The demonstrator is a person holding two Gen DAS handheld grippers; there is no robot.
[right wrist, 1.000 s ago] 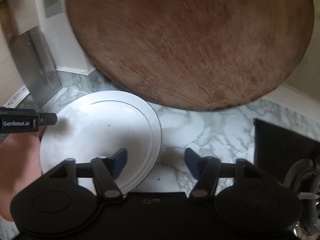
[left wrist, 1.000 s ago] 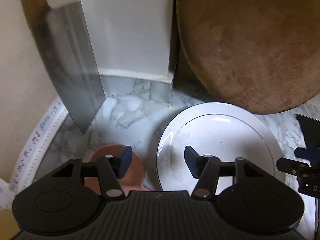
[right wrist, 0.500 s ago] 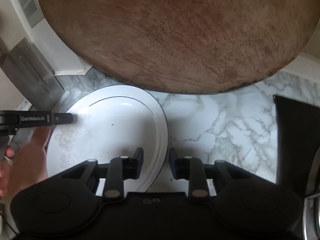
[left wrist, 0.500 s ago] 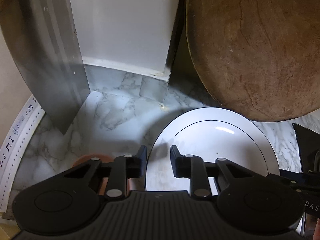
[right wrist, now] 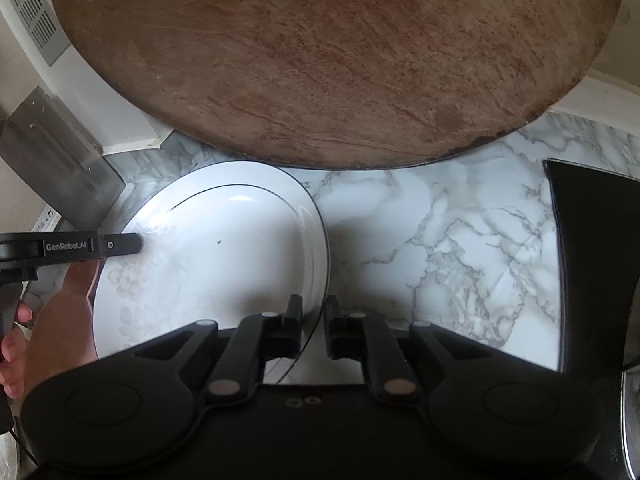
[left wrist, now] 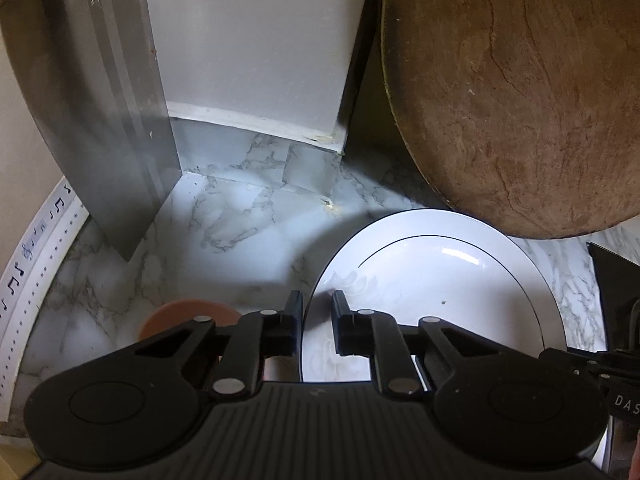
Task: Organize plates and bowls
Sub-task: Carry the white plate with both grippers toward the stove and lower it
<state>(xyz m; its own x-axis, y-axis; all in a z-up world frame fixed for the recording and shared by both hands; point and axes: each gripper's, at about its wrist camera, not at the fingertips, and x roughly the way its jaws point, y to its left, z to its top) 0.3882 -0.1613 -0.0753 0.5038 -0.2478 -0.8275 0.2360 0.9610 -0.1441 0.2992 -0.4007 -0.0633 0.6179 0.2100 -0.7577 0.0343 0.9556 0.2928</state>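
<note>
Plate (left wrist: 460, 280) of white china, with a thin dark line round its well and faint flowers near one side, rests on the marble-patterned surface (left wrist: 224, 216), just in front of a big round wooden board (left wrist: 520, 92) that leans upright behind it. Both claws are clenched on the plate's rim from opposite sides. In the left wrist view the left claw (left wrist: 317, 312) has the plate's left edge between its two fingers; its jaws have just been closing and now stand narrow with the rim between them. In the right wrist view the right claw (right wrist: 314, 314) has the plate's right edge between its fingers in the same way; its jaws have also just been closing, and the dark rim runs down through the slim gap. That view also shows the left claw's finger lying over the plate's far left rim, with part of a hand (right wrist: 16, 344) behind it.

Beside the left claw, partly hidden under its body, sits a small terracotta-coloured bowl (left wrist: 180, 314), close to the plate's left edge; whether the two touch cannot be told. A metal panel (left wrist: 100, 120) stands against the corner at the left, beside a white wall (left wrist: 248, 48). A dark mat (right wrist: 592, 264) lies on the surface, well apart from the plate's right side.
</note>
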